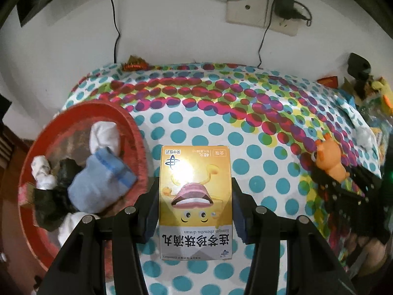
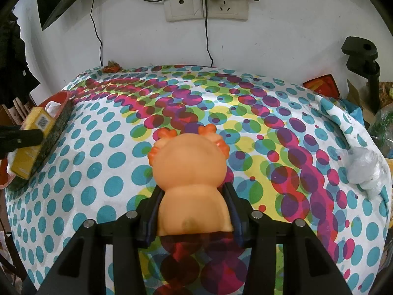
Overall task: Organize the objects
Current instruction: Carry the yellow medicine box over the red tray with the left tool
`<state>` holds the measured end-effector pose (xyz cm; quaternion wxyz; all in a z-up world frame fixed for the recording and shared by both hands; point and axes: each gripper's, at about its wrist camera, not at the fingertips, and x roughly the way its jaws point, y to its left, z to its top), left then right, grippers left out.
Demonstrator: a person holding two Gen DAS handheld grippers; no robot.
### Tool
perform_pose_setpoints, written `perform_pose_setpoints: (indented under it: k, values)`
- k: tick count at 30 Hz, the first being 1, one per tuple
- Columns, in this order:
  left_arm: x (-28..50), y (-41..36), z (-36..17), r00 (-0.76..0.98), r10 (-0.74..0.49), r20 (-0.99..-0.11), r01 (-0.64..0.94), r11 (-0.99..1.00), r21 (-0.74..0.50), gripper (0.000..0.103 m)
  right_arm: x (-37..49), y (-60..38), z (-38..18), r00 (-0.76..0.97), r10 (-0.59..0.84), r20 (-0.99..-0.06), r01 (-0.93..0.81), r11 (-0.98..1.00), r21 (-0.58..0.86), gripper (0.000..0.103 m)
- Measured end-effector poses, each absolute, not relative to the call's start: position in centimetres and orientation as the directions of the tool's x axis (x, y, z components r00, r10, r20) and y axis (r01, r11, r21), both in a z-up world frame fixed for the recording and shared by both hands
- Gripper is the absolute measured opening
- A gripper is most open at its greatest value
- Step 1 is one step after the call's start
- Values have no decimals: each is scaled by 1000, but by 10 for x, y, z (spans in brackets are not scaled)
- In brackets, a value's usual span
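My left gripper (image 1: 195, 191) is shut on a yellow medicine box (image 1: 195, 196), holding it above the dotted tablecloth (image 1: 258, 152) just right of a red round basket (image 1: 133, 127). The basket holds a blue sock (image 1: 103, 186), white socks (image 1: 103, 132) and a black item. My right gripper (image 2: 192, 196) is shut on an orange rubber animal toy (image 2: 189, 172), seen from behind, over the middle of the cloth. From the right wrist view the yellow box (image 2: 34, 135) and a left gripper finger (image 2: 22, 136) show at the far left by the red basket (image 2: 56, 98). The orange toy (image 1: 329, 162) also appears at the right of the left wrist view.
A clear plastic-wrapped white object (image 2: 363, 169) lies at the cloth's right edge. Cluttered packets and a black clamp stand (image 2: 363, 56) sit beyond the right side. Wall sockets (image 2: 206, 7) with cables hang behind the table. A small orange wrapper (image 2: 111, 67) rests at the back edge.
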<state>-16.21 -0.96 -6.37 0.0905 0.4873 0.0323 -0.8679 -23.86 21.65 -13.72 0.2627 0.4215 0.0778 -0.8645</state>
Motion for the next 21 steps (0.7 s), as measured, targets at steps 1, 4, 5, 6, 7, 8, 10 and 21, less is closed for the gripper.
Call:
perform_pose_setpoints:
  k: [1, 4, 5, 6, 7, 8, 10, 21]
  values:
    - [-158, -12, -60, -516, -132, -846, 185, -982, 41, 48, -239, 216, -138, -508, -386, -770, 519, -850, 83, 48]
    - [-149, -22, -53, -528, -138, -838, 183, -982, 47, 48, -238, 216, -138, -510, -380, -772, 519, -851, 76, 48]
    - [-147, -26, -52, -528, -137, -838, 182, -982, 47, 48, -238, 215, -138, -511, -378, -772, 520, -851, 72, 48]
    - [-144, -31, -50, -526, -142, -839, 186, -981, 49, 48, -238, 215, -138, -512, -375, -773, 520, -852, 68, 48]
    - [-142, -34, -49, -526, -145, -838, 190, -981, 51, 48, -237, 214, -138, -513, -373, -773, 520, -852, 66, 48]
    - [-139, -39, -47, -529, -151, -835, 193, -980, 55, 48, -237, 214, -138, -514, -370, -774, 520, -852, 63, 48]
    - [-135, -47, -43, -533, -163, -831, 201, -978, 63, 48, -237, 214, -138, -515, -367, -774, 520, -852, 58, 48]
    - [-115, -95, -31, -534, -208, -820, 278, -959, 62, 48, -236, 212, -138, -519, -357, -776, 520, -853, 44, 48]
